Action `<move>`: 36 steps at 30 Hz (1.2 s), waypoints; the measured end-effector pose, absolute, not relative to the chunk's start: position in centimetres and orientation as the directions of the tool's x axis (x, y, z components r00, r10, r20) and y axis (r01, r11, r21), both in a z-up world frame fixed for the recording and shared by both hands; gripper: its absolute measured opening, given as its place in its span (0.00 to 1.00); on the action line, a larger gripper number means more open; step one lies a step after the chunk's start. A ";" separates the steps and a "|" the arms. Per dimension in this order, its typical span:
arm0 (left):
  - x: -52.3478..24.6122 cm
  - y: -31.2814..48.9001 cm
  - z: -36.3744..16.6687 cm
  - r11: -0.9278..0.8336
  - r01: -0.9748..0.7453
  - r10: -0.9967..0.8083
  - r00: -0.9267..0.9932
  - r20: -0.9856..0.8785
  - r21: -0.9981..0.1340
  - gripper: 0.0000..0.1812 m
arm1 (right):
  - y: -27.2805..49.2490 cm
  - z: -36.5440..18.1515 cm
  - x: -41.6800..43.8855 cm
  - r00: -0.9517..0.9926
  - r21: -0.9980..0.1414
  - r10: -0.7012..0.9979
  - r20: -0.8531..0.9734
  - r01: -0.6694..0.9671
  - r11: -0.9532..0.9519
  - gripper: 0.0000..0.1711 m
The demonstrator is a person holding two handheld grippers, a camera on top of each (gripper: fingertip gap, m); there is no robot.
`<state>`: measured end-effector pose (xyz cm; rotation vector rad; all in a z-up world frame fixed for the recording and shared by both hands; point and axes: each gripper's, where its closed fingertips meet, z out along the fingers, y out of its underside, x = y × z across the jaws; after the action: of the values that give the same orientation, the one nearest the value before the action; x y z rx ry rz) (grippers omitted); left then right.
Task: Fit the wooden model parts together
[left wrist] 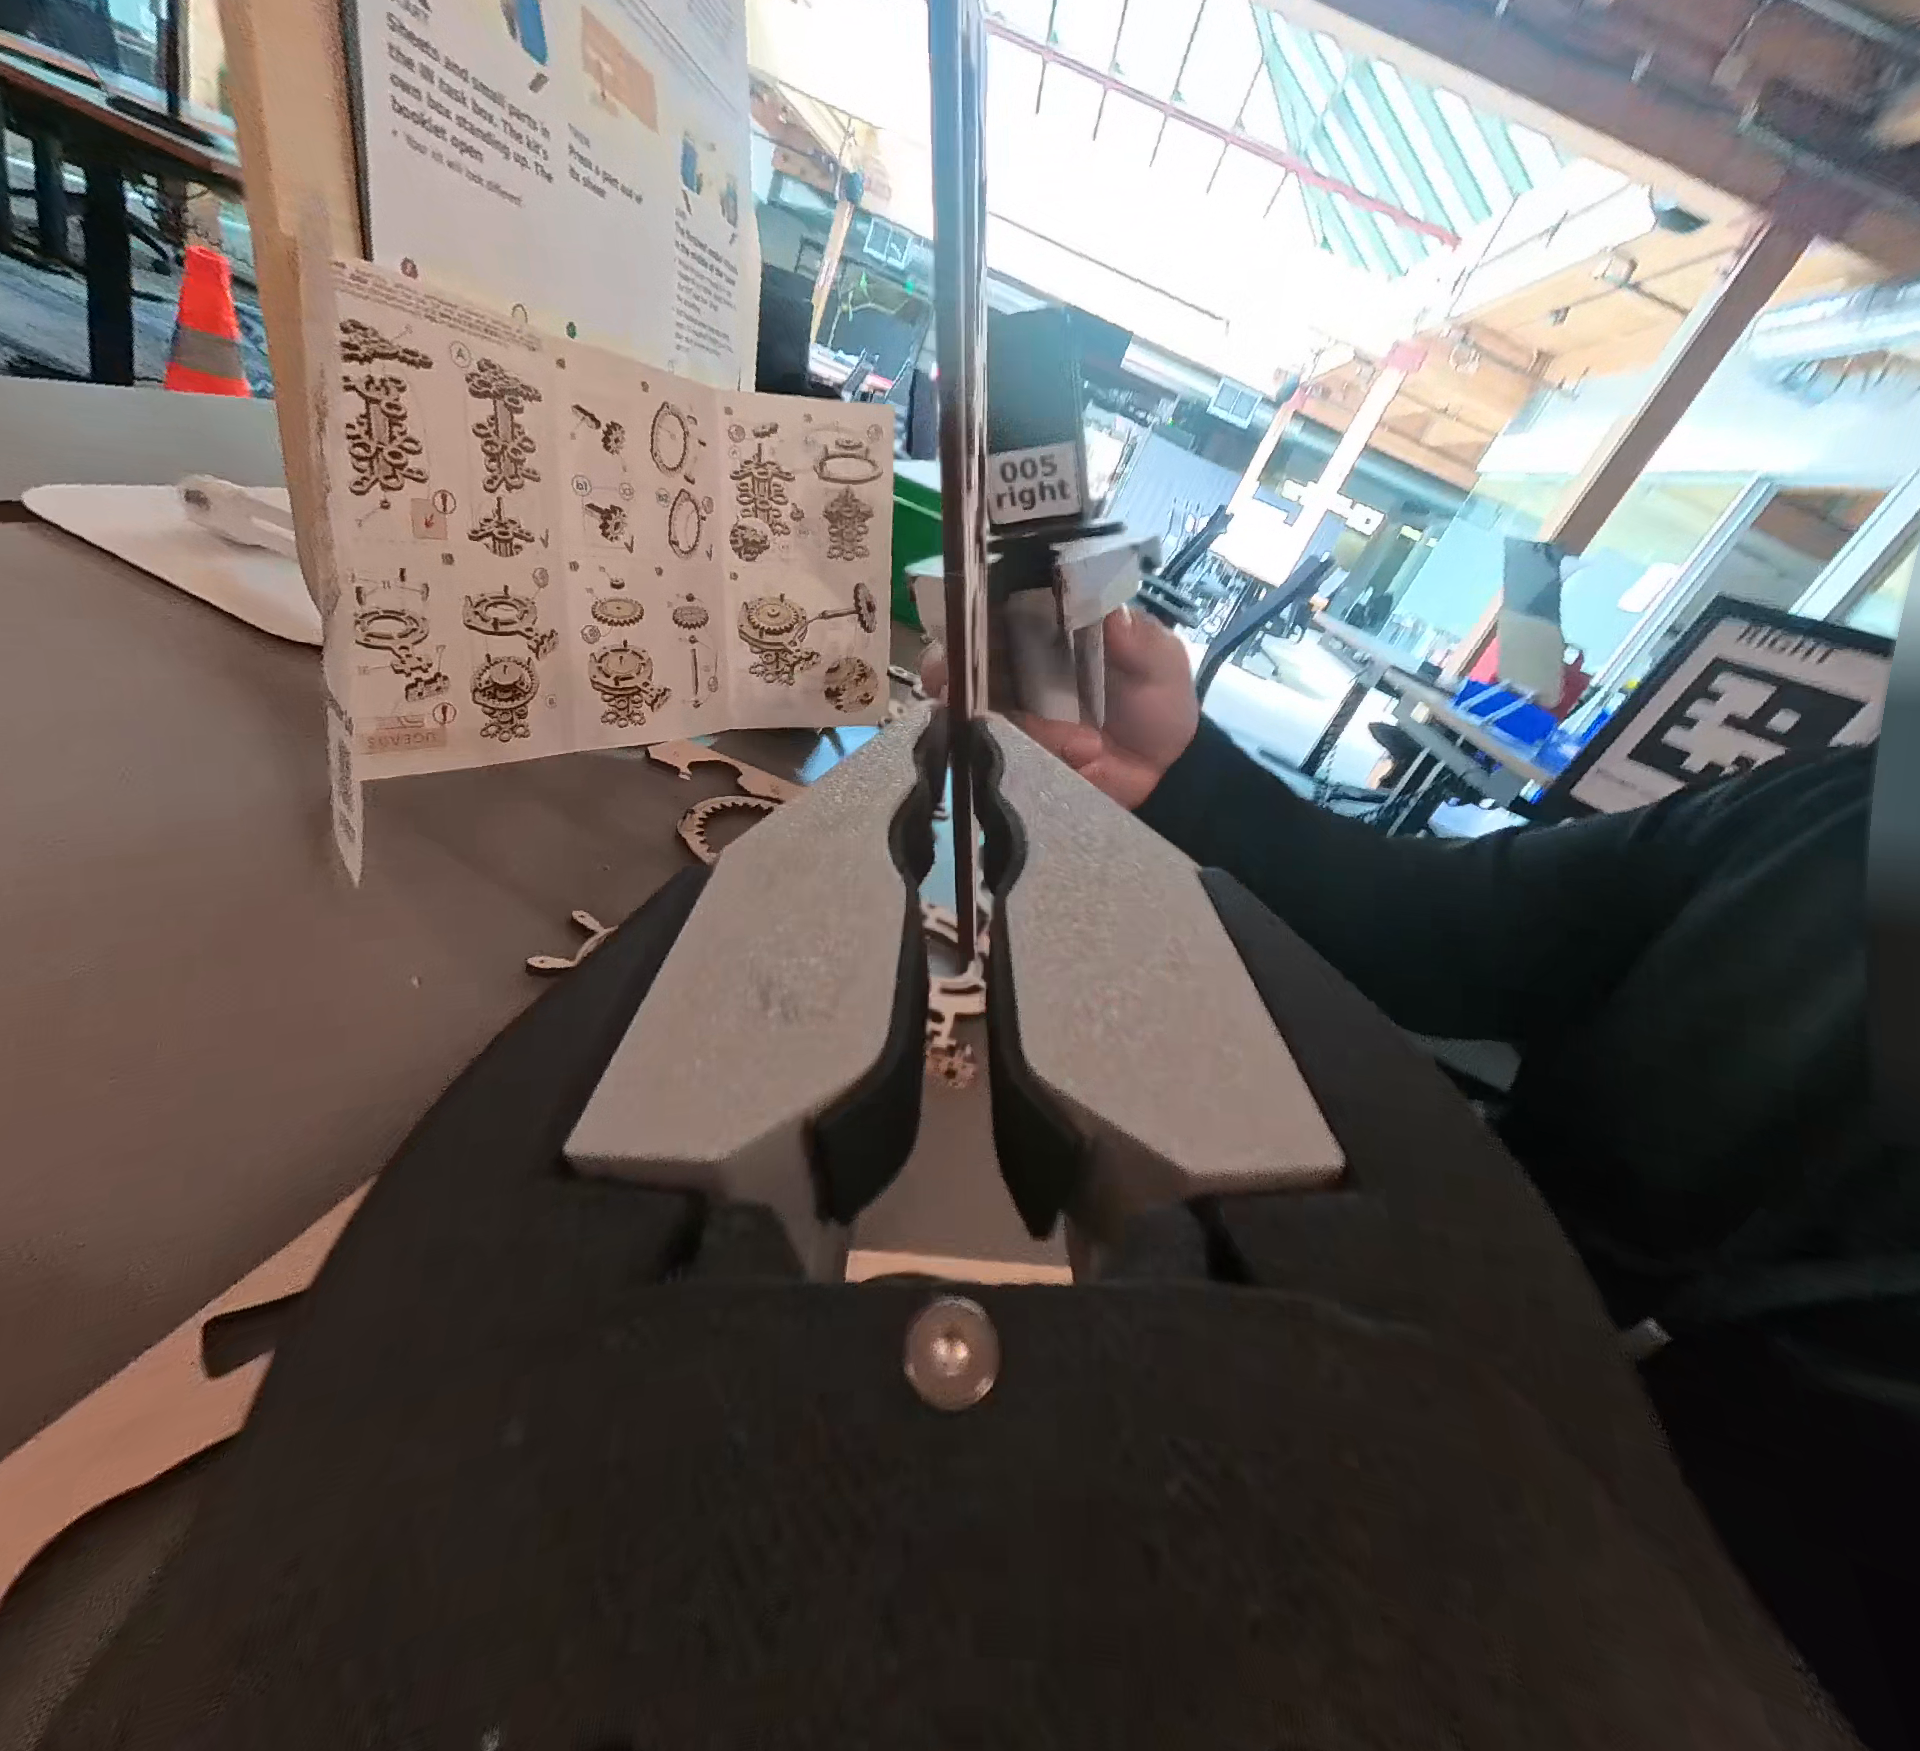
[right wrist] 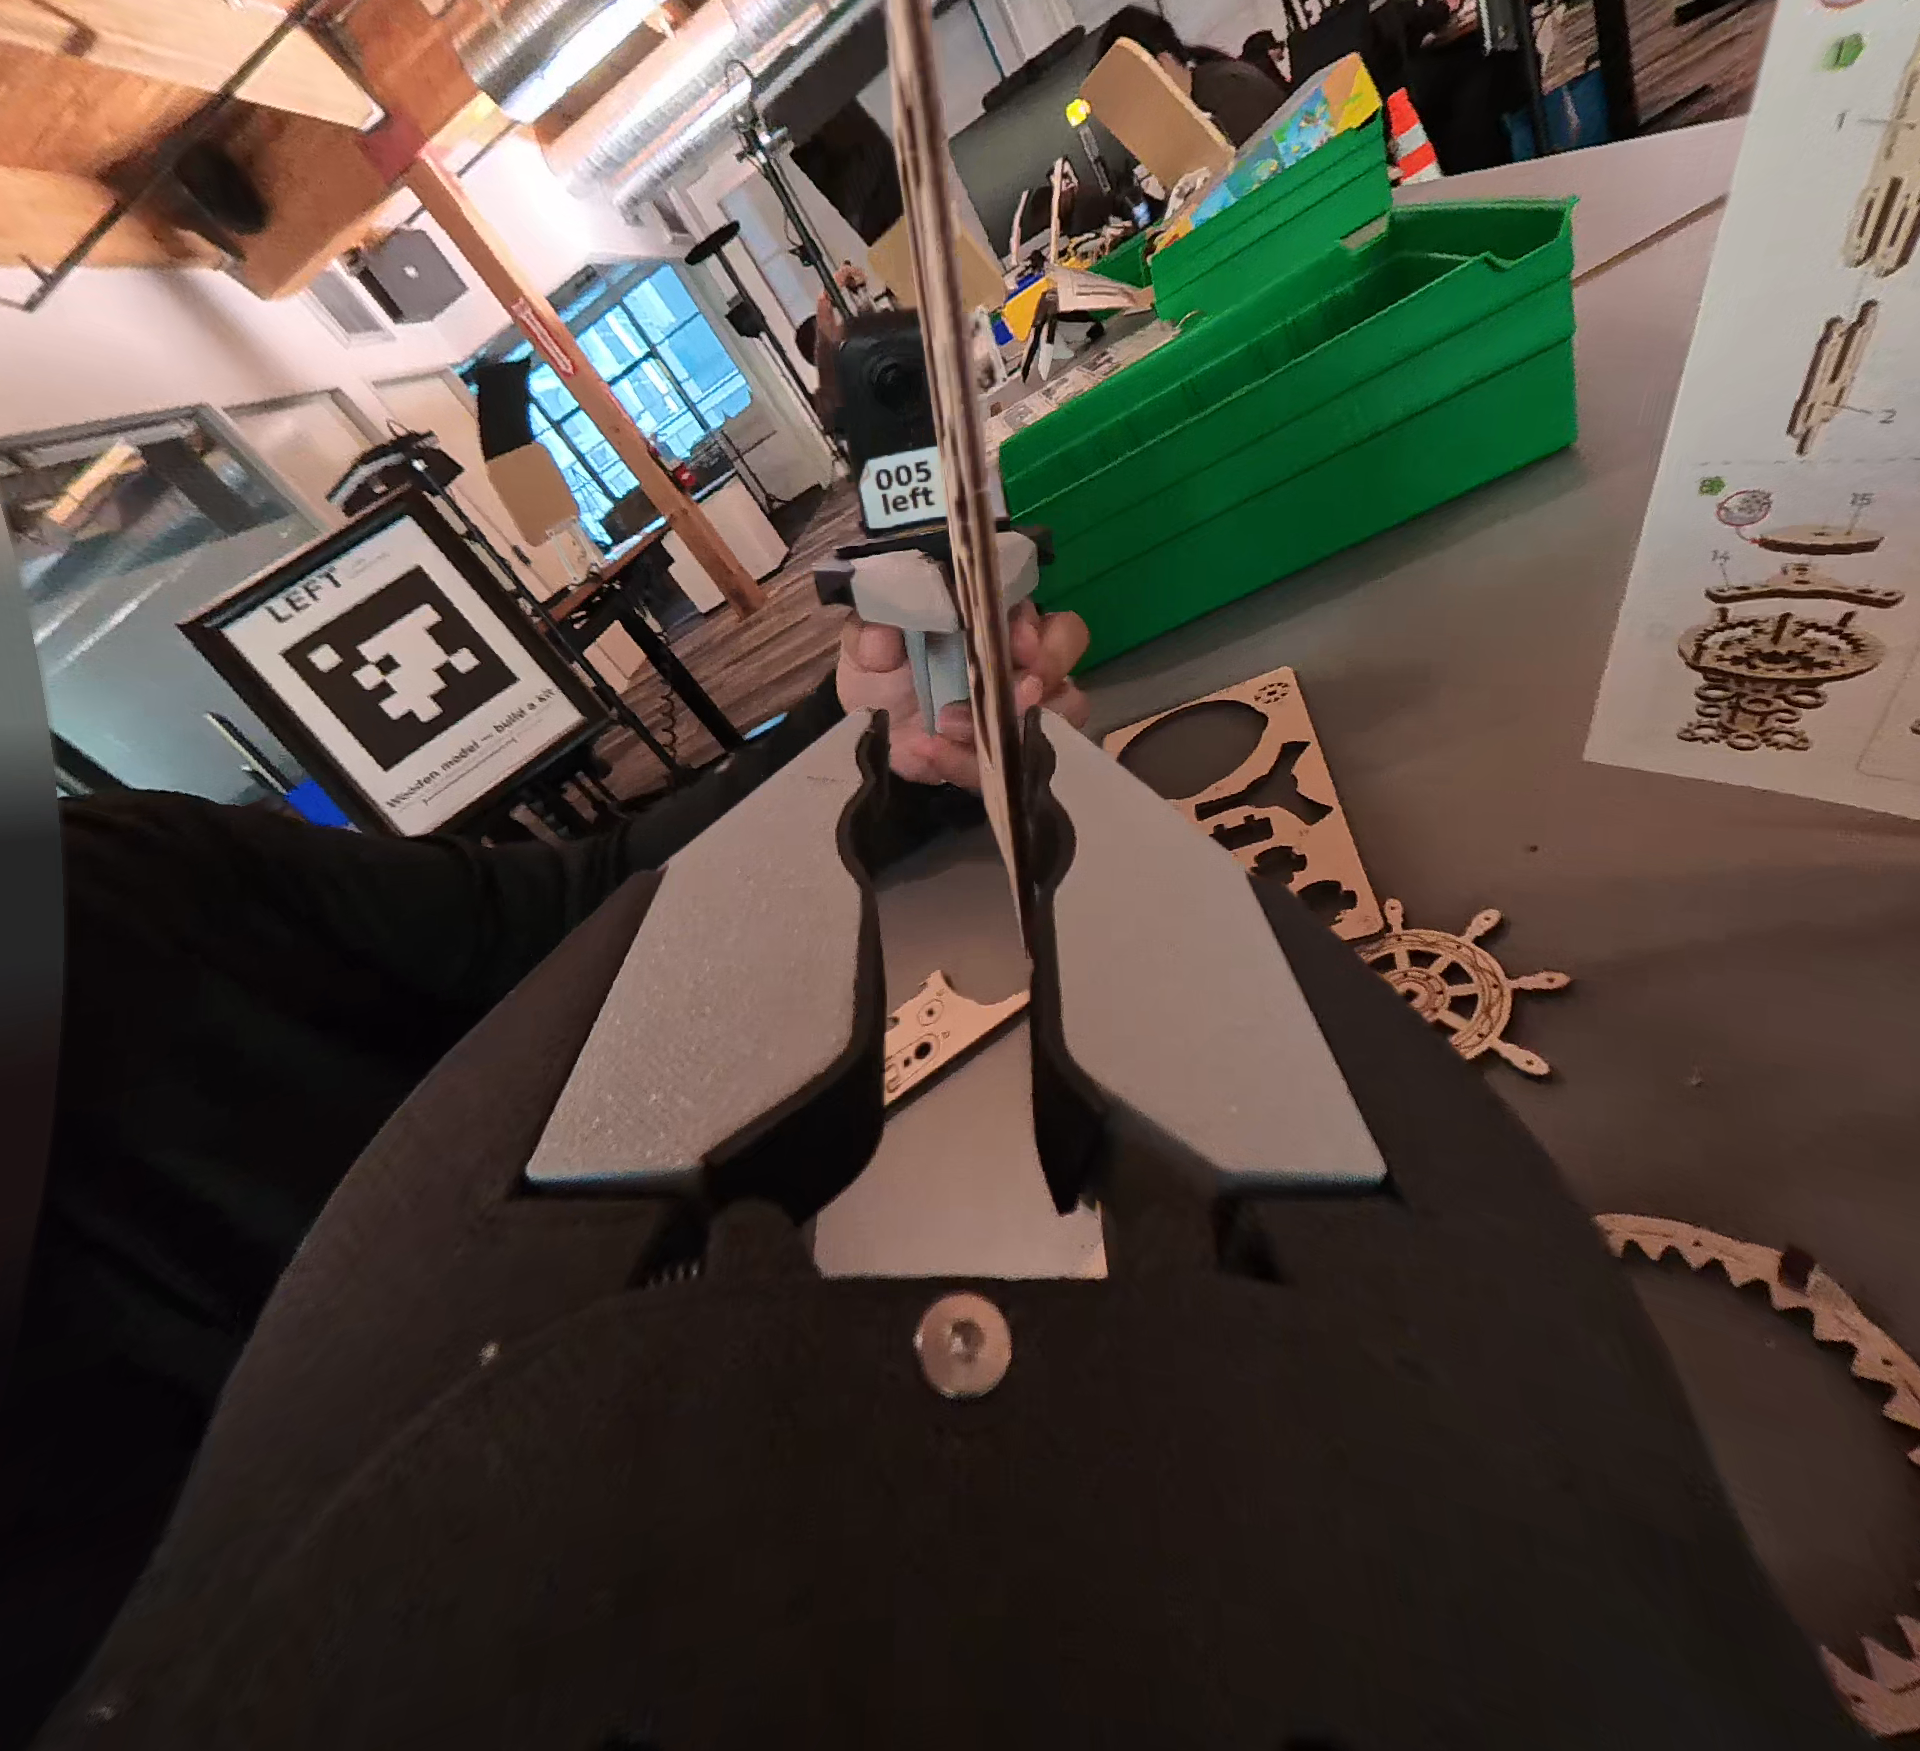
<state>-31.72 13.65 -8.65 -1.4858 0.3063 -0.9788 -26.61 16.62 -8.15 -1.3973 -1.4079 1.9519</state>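
A thin wooden parts sheet [left wrist: 961,299] stands upright, seen edge-on, in the middle of the left wrist view. My left gripper [left wrist: 954,735] is shut on its lower edge, both pads pressed against it. In the right wrist view the same sheet [right wrist: 935,247] stands between the fingers of my right gripper [right wrist: 956,735]. It leans on the right-hand pad [right wrist: 1049,797], and a clear gap separates it from the left-hand pad [right wrist: 862,797], so this gripper is open. Each gripper also shows beyond the sheet in the other view, the right gripper [left wrist: 1049,579] and the left gripper [right wrist: 935,600], each held by a hand.
A folded instruction booklet [left wrist: 603,538] and a tall instruction board [left wrist: 551,70] stand on the grey table [left wrist: 156,870], with loose wooden parts [left wrist: 717,818] beside them. Green bins [right wrist: 1299,413], an emptied sheet [right wrist: 1247,797], a wooden ship's wheel [right wrist: 1455,984] and a toothed ring [right wrist: 1766,1306] lie on the right. There is about 7 cm between the tips of the two grippers. Both grippers' tips are roughly 15 cm from the wooden ship's wheel [right wrist: 1455,984].
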 end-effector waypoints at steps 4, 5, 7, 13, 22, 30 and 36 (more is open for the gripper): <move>-32.1 13.6 -8.2 -0.196 0.401 -0.700 0.582 0.413 -0.895 0.00 | 16.6 -8.1 -26.7 -0.430 -0.877 0.764 -0.480 0.230 -0.422 0.12; -32.1 13.6 -8.1 -0.195 0.404 -0.701 0.580 0.415 -0.894 0.00 | 16.6 -8.2 -26.8 -0.424 -0.879 0.770 -0.477 0.230 -0.418 0.13; -32.2 13.5 -7.8 -0.188 0.421 -0.703 0.573 0.421 -0.887 0.00 | 16.7 -8.5 -27.0 -0.397 -0.886 0.792 -0.464 0.233 -0.402 0.17; -32.8 13.7 -7.0 -0.164 0.493 -0.700 0.552 0.453 -0.855 0.00 | 15.5 -10.0 -27.9 -0.372 -0.914 0.842 -0.391 0.267 -0.307 0.23; -32.6 14.0 -6.5 -0.148 0.534 -0.697 0.541 0.471 -0.832 0.00 | 15.1 -8.9 -27.9 -0.387 -0.936 0.854 -0.347 0.203 -0.289 0.00; -30.8 13.8 -7.3 -0.192 0.488 -0.712 0.528 0.463 -0.852 0.01 | 15.8 -7.8 -27.2 -0.433 -0.901 0.790 -0.433 0.180 -0.395 0.00; -29.3 13.7 -8.5 -0.190 0.369 -0.722 0.575 0.384 -0.910 0.01 | 15.7 -8.0 -27.3 -0.439 -0.899 0.785 -0.437 0.187 -0.396 0.00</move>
<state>-29.26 13.67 -8.48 -1.4575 0.3203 -1.0104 -27.30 15.67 -7.96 -1.3345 -1.3944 1.8880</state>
